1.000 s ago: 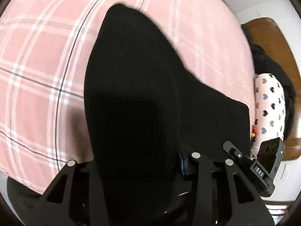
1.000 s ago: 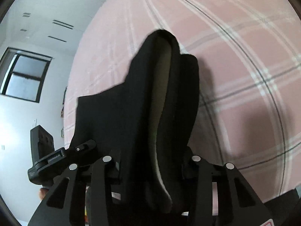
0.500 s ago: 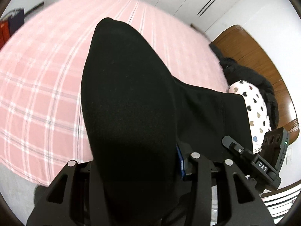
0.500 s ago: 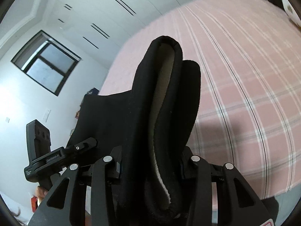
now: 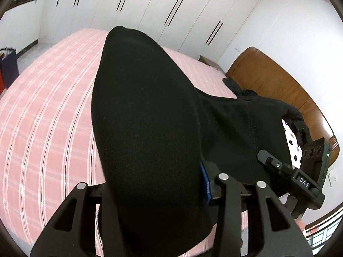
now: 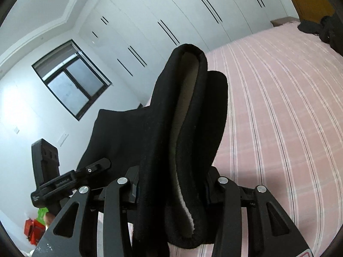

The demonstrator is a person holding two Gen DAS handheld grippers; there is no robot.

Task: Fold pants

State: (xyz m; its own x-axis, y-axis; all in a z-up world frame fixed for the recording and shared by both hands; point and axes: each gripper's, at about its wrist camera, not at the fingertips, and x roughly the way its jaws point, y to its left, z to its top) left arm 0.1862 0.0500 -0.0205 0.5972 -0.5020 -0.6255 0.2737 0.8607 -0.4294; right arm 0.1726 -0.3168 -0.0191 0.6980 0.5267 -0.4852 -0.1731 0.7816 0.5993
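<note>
The black pants (image 5: 145,128) hang stretched between both grippers, lifted above the pink plaid bed (image 5: 47,115). In the left wrist view a thick bunch of the cloth fills my left gripper (image 5: 154,184), which is shut on it. The right gripper body (image 5: 300,177) shows at the far right, at the other end of the taut cloth. In the right wrist view my right gripper (image 6: 171,184) is shut on a folded edge of the pants (image 6: 193,115) with a pale fleece lining showing. The left gripper body (image 6: 64,180) appears at the left.
White wardrobe doors (image 5: 171,10) stand behind the bed. A wooden headboard (image 5: 268,79) with dark clothes (image 5: 240,87) and a heart-print pillow (image 5: 291,137) lies to the right. A window (image 6: 70,79) is in the wall; red and green items (image 6: 34,229) sit on the floor.
Both grippers have risen with the pants and tilted up: the bed has dropped lower in both views, and wardrobes, window and ceiling have come into view. Both grips are unchanged.
</note>
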